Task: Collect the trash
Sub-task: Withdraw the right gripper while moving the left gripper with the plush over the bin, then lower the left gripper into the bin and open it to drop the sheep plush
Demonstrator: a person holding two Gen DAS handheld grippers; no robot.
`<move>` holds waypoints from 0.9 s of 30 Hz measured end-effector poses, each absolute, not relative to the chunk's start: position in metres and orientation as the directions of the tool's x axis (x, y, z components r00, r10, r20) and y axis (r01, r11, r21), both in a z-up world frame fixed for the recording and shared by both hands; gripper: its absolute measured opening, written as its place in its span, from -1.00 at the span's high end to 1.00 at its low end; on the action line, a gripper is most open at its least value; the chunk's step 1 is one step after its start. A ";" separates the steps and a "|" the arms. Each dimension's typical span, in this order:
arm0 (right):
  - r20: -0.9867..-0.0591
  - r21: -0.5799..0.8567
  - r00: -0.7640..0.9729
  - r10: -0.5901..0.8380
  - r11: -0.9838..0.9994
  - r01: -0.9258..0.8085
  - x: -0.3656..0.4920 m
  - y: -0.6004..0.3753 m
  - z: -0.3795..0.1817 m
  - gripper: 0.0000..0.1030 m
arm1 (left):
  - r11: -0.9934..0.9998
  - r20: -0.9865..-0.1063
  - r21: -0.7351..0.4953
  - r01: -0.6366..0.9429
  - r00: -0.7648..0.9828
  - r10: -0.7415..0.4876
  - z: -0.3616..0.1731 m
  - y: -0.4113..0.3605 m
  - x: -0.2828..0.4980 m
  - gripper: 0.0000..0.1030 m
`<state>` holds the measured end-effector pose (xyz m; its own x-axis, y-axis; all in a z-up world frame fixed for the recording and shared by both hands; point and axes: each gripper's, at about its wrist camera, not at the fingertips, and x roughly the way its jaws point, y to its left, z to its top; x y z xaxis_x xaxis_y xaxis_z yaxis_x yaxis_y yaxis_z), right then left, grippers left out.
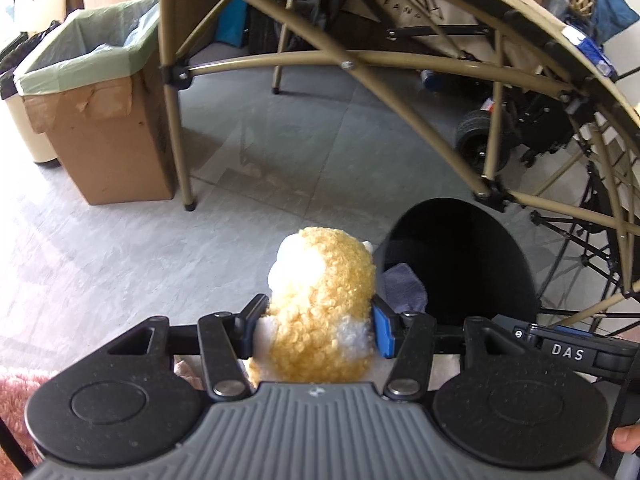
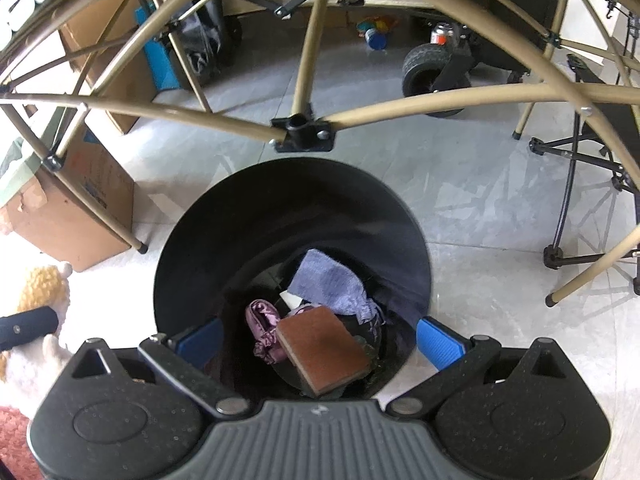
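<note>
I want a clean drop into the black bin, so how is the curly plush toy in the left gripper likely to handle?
The plush toy looks soft: its sides pinch in between the left gripper pads, so it probably squashes rather than slips. Its fluffy pile suggests it is light and unbreakable. It may snag briefly on the pads when released over the black bin.

So the plush toy [image 1: 320,304] sits right between the left gripper [image 1: 318,330] fingers, with the bin [image 1: 472,256] just ahead and to its right. The right gripper [image 2: 320,340] hangs over that bin; cloth [image 2: 328,284] and a flat pad [image 2: 324,350] lie inside. The lined cardboard box [image 1: 100,120] is far ahead-left.
</note>
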<state>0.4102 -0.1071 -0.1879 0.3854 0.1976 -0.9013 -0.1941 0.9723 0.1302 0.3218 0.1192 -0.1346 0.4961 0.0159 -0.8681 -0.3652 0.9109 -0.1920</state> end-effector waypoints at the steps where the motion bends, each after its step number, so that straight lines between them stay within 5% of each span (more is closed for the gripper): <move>1: -0.899 0.131 0.392 0.197 0.973 -0.190 0.409 -0.110 -0.186 -1.00 | 0.914 -0.865 -0.194 -0.357 0.501 0.012 -0.132 0.115 0.322 -0.04; 27: -0.851 0.197 0.498 0.169 0.980 0.005 0.395 -0.225 -0.169 -1.00 | 0.975 -0.841 -0.102 -0.199 0.540 0.023 -0.119 0.022 0.367 -0.04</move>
<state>0.3953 -0.2248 -0.1694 0.4979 0.1688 -0.8507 0.0047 0.9803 0.1972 0.3668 0.0218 -0.1185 0.5405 0.0226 -0.8410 -0.1995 0.9746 -0.1021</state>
